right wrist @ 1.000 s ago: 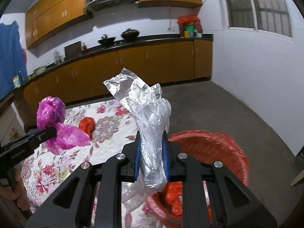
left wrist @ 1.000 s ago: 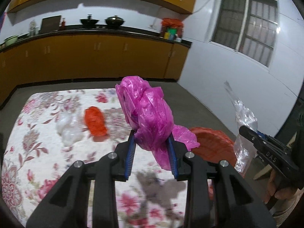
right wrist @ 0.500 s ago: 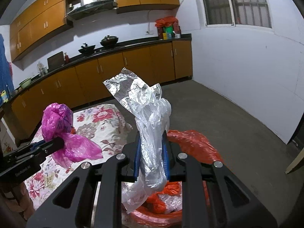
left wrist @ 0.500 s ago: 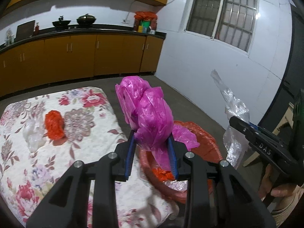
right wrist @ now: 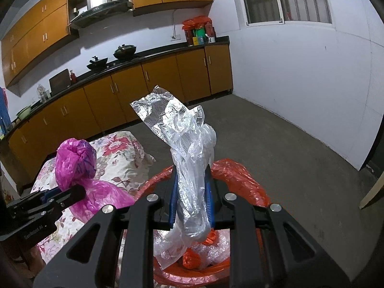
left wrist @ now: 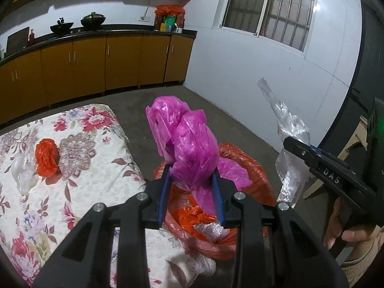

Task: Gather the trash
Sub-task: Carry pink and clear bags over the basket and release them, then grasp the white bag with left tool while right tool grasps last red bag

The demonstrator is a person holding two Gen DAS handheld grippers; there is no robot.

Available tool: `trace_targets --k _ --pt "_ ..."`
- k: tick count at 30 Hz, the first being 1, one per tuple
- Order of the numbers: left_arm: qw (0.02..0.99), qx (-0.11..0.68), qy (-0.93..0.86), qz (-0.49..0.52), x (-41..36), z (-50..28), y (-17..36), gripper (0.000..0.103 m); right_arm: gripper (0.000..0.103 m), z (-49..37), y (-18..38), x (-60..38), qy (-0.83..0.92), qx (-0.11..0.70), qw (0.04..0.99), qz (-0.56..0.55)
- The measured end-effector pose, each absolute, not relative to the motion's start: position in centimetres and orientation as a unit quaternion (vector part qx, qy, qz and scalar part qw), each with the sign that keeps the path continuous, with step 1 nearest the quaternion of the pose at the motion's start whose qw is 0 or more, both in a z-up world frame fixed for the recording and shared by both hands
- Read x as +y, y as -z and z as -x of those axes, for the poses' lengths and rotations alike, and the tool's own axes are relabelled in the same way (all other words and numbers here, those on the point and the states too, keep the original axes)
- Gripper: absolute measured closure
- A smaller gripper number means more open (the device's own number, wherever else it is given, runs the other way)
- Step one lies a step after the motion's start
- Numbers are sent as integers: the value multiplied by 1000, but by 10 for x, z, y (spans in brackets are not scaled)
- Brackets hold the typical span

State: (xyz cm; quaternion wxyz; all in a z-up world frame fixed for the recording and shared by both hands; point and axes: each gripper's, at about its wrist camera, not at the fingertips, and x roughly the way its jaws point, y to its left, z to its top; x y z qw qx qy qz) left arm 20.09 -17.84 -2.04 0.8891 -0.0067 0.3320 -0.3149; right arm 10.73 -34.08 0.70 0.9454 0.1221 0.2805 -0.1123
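Note:
My left gripper [left wrist: 192,180] is shut on a crumpled pink plastic bag [left wrist: 189,144] and holds it above the bin lined with an orange bag [left wrist: 247,165], beside the table's end. My right gripper [right wrist: 190,189] is shut on a clear plastic wrapper with silver foil [right wrist: 189,148], also above the orange-lined bin [right wrist: 240,177]. The bin holds orange scraps and clear plastic. An orange crumpled bag [left wrist: 46,153] and a clear plastic wad [left wrist: 21,175] lie on the floral table [left wrist: 84,192]. The pink bag also shows in the right wrist view [right wrist: 76,165].
Brown kitchen cabinets [left wrist: 96,64] with pots on the counter run along the back wall. A white wall with a barred window [left wrist: 271,7] stands to the right. Grey concrete floor [right wrist: 288,144] surrounds the bin. A wooden leg [right wrist: 370,192] stands at the far right.
Both grippers have moved right from over the table to above the orange-lined bin, carrying the pink bag and the clear wrapper. Both stay shut.

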Motion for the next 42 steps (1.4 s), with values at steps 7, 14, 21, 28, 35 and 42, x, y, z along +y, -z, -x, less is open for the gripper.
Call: trace_targets --k 7,14,21,28,35,42 --pt "880 348 324 7 -194 -209 33 71 83 -115 -4 -348 117 286 942 -132" --pt "870 366 331 0 -211 -217 52 68 82 -122 5 -355 122 293 938 -138" --pt "863 385 327 -1 -218 -226 72 60 63 -126 14 -358 120 298 935 -149" --pt "867 393 306 5 -202 -232 81 51 49 -122 16 -360 127 297 935 -148" --pt "890 381 252 6 -168 -235 81 35 39 -123 14 -354 131 295 937 -136" --pt "911 374 174 7 -109 -242 85 24 32 -134 13 -320 102 299 944 -92"
